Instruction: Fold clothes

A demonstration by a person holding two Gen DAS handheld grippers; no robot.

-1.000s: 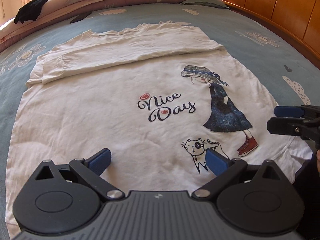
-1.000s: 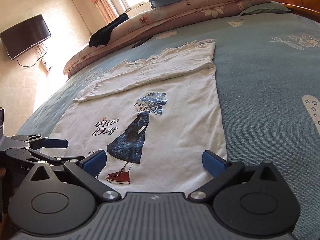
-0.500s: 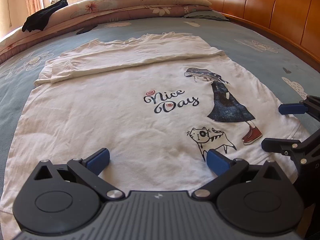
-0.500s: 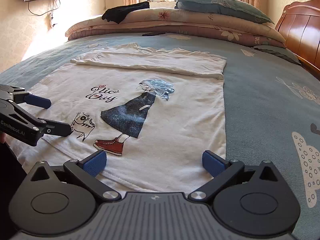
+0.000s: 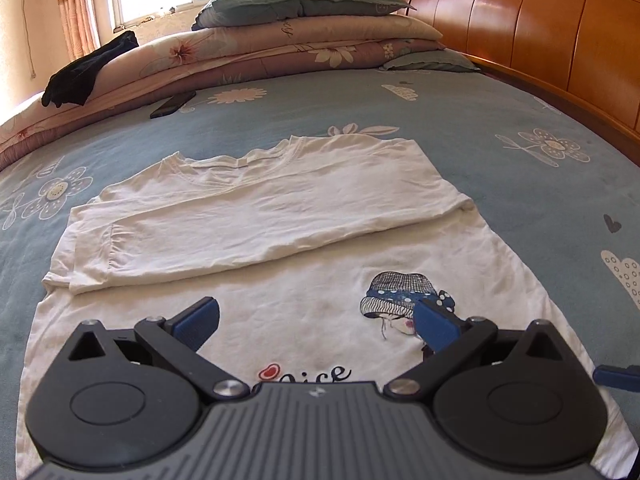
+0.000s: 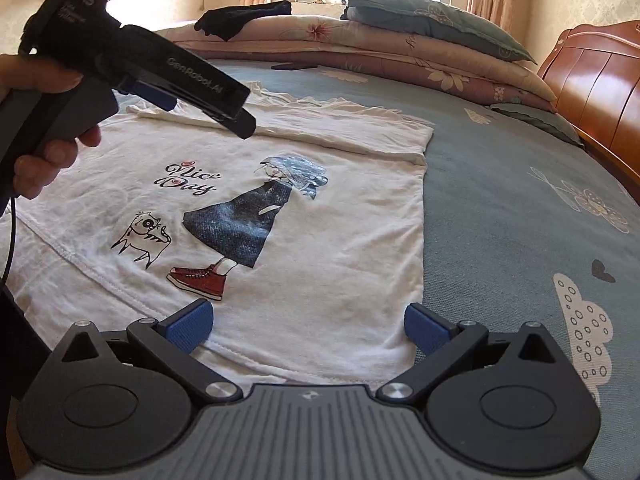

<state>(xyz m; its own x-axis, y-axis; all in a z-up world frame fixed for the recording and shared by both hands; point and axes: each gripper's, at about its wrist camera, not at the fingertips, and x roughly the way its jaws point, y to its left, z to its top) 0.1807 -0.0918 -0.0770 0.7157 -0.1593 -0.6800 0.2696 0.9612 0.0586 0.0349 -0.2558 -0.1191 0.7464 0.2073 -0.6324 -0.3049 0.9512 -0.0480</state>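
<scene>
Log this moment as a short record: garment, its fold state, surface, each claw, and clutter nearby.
garment: white T-shirt with a "Nice Day" girl-and-cat print
fold state: top part with the sleeves folded down over the body; lower body and hem spread flat
surface: blue floral bedspread
left claw: open, above the shirt's middle, holding nothing
right claw: open, at the shirt's hem, holding nothing
clutter: stacked quilts topped by a pillow; black garment; dark phone

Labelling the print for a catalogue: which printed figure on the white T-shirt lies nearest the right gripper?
The red sneakers of the printed girl, just beyond the right gripper; the cat and lettering lie farther.
</scene>
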